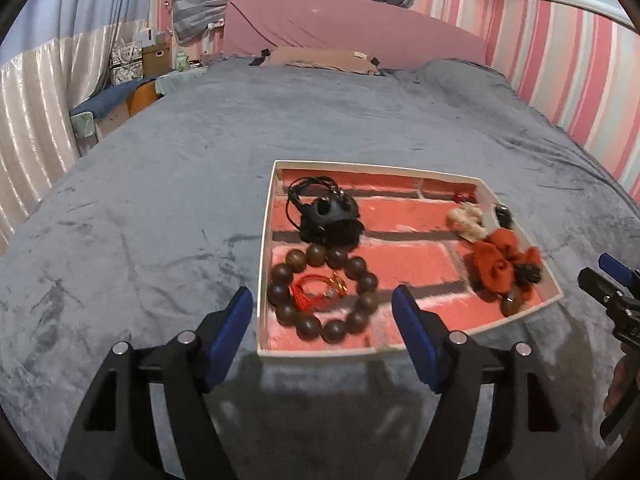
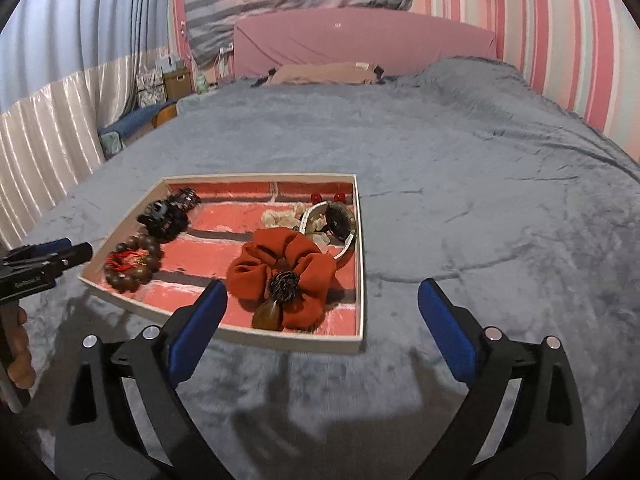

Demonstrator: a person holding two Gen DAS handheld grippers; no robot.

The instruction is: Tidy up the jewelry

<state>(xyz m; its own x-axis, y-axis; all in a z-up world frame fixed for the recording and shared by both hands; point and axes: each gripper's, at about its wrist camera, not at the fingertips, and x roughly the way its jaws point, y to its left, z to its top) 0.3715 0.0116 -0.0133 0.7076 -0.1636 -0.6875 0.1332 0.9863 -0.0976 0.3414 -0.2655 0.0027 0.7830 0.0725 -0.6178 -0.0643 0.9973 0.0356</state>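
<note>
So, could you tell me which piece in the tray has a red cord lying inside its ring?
The wooden bead bracelet, in the tray's near-left corner; its large brown beads encircle the red cord.

the left wrist view looks forward and down along its fingers from near the tray's (image 1: 276, 168) left front corner, the tray filling 12 to 2 o'clock, close. the right wrist view looks the same way from the tray's (image 2: 360, 264) right front corner, the tray at 10 to 12 o'clock. both share the tray, the grey bed cover (image 1: 160, 200) (image 2: 500, 200) and the pink headboard (image 1: 352, 32) (image 2: 360, 40) at 12 o'clock.
</note>
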